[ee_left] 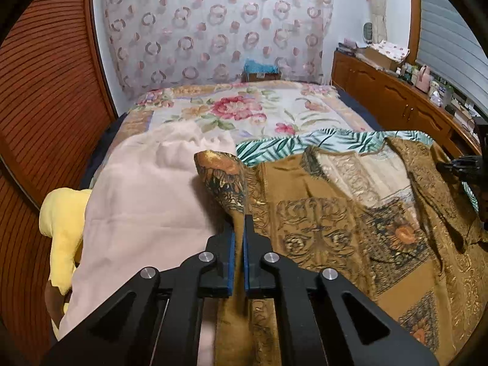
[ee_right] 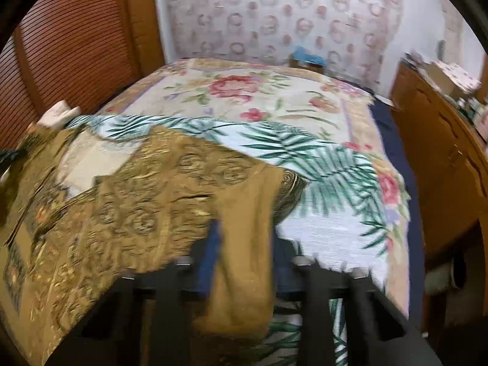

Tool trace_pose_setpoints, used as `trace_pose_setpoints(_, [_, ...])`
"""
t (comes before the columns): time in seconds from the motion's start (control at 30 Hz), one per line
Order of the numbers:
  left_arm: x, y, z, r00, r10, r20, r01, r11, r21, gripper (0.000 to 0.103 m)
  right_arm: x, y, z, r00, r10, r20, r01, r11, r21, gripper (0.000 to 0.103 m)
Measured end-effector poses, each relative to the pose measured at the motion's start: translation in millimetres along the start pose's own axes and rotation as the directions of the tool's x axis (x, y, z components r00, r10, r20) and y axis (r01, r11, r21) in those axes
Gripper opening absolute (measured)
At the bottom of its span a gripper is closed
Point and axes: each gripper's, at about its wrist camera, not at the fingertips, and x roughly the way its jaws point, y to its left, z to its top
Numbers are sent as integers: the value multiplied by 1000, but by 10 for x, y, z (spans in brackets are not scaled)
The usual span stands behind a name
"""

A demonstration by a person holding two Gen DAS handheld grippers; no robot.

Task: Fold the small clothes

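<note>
A mustard-brown patterned garment (ee_left: 335, 213) lies spread on the bed over a palm-leaf cloth (ee_left: 274, 146). My left gripper (ee_left: 239, 222) is shut on a bunched corner of the garment, which sticks up beyond the fingertips. In the right wrist view, which is blurred, the same garment (ee_right: 137, 207) fills the left half. My right gripper (ee_right: 244, 235) has its jaws apart with a fold of the garment lying between them; the blur hides whether they press on it. The right gripper also shows in the left wrist view (ee_left: 457, 166) at the far right edge.
A pale pink cloth (ee_left: 143, 201) and a yellow cloth (ee_left: 64, 219) lie at the left. A floral blanket (ee_right: 244, 97) covers the bed. A wooden cabinet (ee_right: 442, 152) with clutter on top stands at the right, and a slatted wooden wall (ee_left: 45, 91) at the left.
</note>
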Motion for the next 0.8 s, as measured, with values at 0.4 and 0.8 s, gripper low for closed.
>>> trace_pose_setpoints(0.4, [-643,-281,-14,995,-17,102,14,999,30,4,-480,179,-108,994,-14,106,15,1000,-7,7])
trace_pose_setpoints(0.8, [-1286,-375,-198,980,-31,196,23,999,42,4,-1050,417,-435,980,-33,194,38,999,-25,7])
